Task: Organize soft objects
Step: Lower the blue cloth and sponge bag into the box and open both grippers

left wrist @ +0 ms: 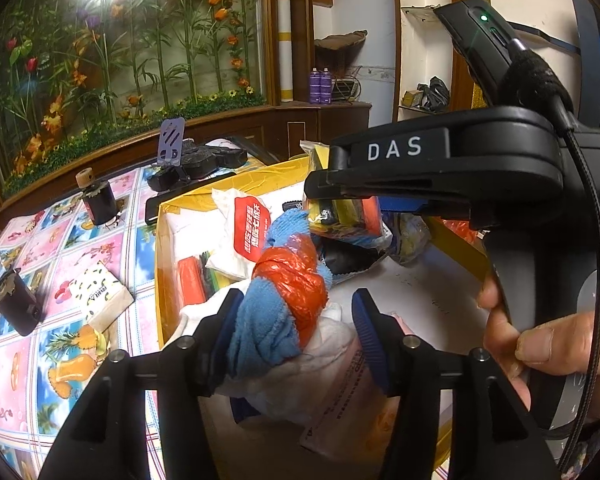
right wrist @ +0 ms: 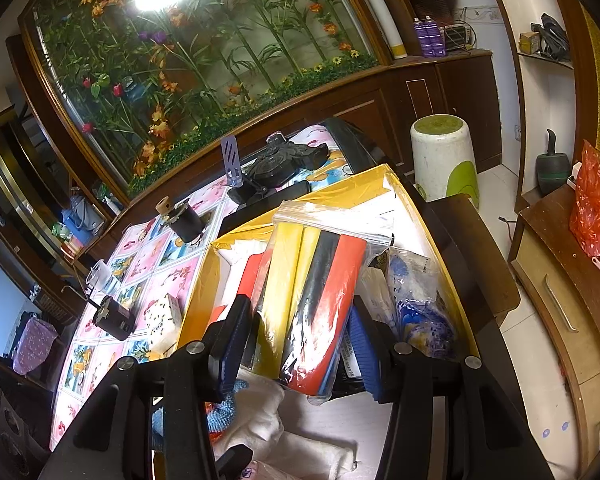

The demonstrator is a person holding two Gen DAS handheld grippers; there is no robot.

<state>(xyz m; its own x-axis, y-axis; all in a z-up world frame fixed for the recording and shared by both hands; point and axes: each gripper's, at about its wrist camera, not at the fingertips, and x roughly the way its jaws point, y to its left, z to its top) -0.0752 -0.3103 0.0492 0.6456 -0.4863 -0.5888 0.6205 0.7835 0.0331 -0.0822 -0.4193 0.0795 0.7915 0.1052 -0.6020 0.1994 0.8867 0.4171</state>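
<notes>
My left gripper stands open over an open yellow box. Between its blue pads lies a blue towel knotted with an orange plastic bag, resting on white cloth. The left pad touches the towel; the right pad stands apart from it. My right gripper is shut on a clear zip bag of yellow, black and red sponge strips, held above the box. In the left wrist view that right gripper hangs just behind the bundle. A white pack with a red label lies in the box.
The box sits on a flower-print tablecloth with two black cylinders, a tissue pack and a phone stand. A blue-and-white bag fills the box's right side. A white stool stands on the floor beyond.
</notes>
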